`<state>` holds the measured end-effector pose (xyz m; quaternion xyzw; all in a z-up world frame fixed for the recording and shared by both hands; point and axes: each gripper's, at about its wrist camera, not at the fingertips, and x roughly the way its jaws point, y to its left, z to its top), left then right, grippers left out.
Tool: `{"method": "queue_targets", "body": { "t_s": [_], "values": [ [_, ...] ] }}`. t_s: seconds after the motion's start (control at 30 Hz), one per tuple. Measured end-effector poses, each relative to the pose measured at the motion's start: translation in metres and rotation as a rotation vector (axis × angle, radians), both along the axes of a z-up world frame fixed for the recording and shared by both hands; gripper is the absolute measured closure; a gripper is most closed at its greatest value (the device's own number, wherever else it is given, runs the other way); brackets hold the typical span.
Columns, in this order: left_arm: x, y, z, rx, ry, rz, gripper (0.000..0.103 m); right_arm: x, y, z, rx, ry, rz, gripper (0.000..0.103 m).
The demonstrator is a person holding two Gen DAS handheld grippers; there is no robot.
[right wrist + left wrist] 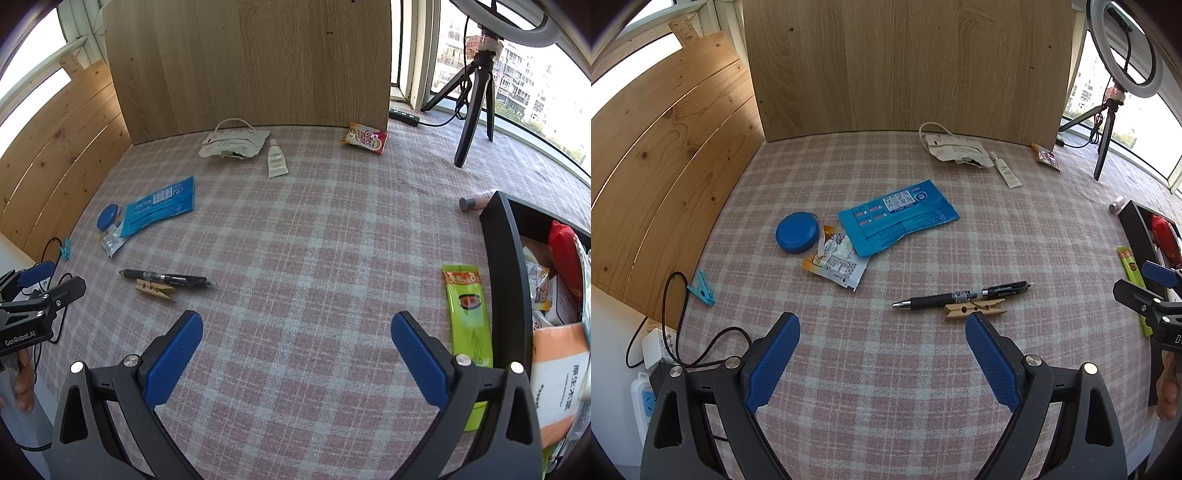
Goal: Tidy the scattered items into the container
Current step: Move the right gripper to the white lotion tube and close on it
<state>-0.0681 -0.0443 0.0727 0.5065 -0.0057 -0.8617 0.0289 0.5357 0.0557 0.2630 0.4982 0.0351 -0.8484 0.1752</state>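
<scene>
the black pen (962, 296) lay just ahead of the left gripper (882, 332), which was tilted down, jaws wide open and empty.

Matt woven check cloth (295, 240), glossy plastic blue pouch (897, 216), bare wooden clothespin (975, 309), wood-grain backboard (908, 62).

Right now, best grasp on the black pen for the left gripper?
Take the black pen from above at its rubber grip section near the metal tip. It lies flat on the checked cloth, and a wooden clothespin lies close against the middle of the barrel, so the tip end is clearer. The left gripper is open and empty.
</scene>
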Motion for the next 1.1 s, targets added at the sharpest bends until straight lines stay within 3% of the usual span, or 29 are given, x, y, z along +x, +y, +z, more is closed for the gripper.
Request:
{"method": "queue_targets", "body": {
  "t_s": [0.27,0.47,0.6,0.73,0.8,0.87,1.1],
  "values": [
    [-0.059,0.005,0.033,0.044,0.01,0.01,0.012,-0.052,-0.001,0.033,0.018,0.03,0.017,0.002],
    [-0.101,0.015,0.032,0.074,-0.007,0.001,0.012,-0.089,-0.012,0.033,0.035,0.017,0.019,0.005],
    [-0.137,0.021,0.025,0.138,-0.052,0.011,0.012,-0.111,-0.023,0.024,0.039,-0.001,0.027,0.005],
    [-0.176,0.029,0.012,0.143,-0.095,0.014,0.012,-0.135,-0.039,0.007,0.039,-0.042,0.047,0.005],
    [-0.195,0.031,-0.001,0.149,-0.13,0.01,0.012,-0.148,-0.046,-0.004,0.037,-0.072,0.056,0.012],
    [-0.207,0.025,-0.014,0.185,-0.166,0.033,0.012,-0.16,-0.052,-0.014,0.038,-0.1,0.063,0.02],
    [-0.234,0.002,-0.046,0.251,-0.248,0.102,0.016,-0.19,-0.076,-0.038,0.057,-0.126,0.087,0.021]
  ]
}}
